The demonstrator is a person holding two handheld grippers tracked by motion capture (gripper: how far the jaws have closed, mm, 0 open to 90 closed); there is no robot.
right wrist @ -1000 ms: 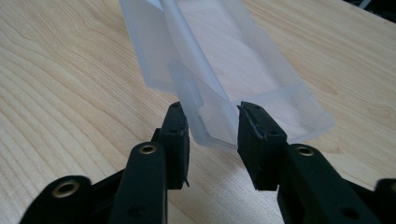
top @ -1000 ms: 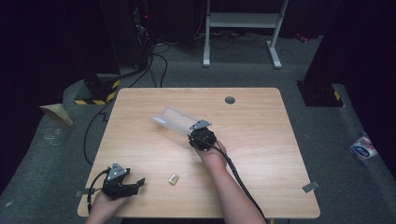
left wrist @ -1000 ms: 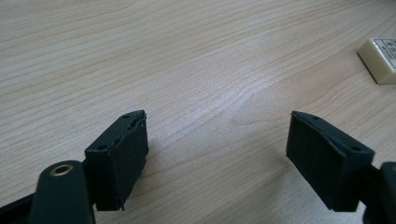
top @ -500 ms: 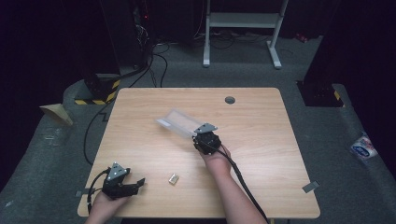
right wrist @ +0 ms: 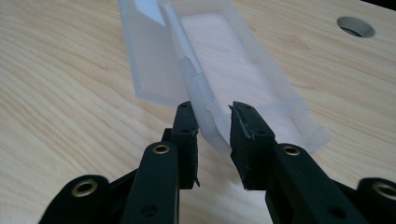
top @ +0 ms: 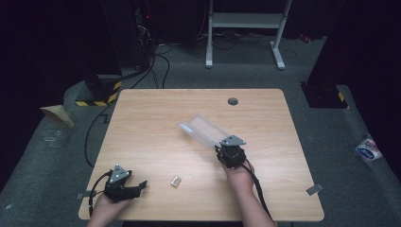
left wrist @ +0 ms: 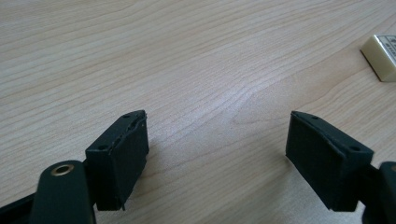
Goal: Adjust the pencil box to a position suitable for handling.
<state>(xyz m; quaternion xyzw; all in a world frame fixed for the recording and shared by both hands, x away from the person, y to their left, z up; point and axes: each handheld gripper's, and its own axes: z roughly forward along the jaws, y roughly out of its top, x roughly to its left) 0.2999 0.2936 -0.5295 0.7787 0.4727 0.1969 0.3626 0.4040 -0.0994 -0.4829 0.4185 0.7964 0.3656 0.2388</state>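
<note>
Clear case [right wrist: 219, 60] pinched in right gripper [right wrist: 214, 122].

Wide-spread claw [left wrist: 217, 149] over wooden table [left wrist: 187, 60]

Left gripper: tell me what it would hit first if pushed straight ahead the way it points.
Probably nothing soon: ahead of the open left gripper lies bare table. The small cream block sits off to one side of that line, though depth is hard to judge.
</note>
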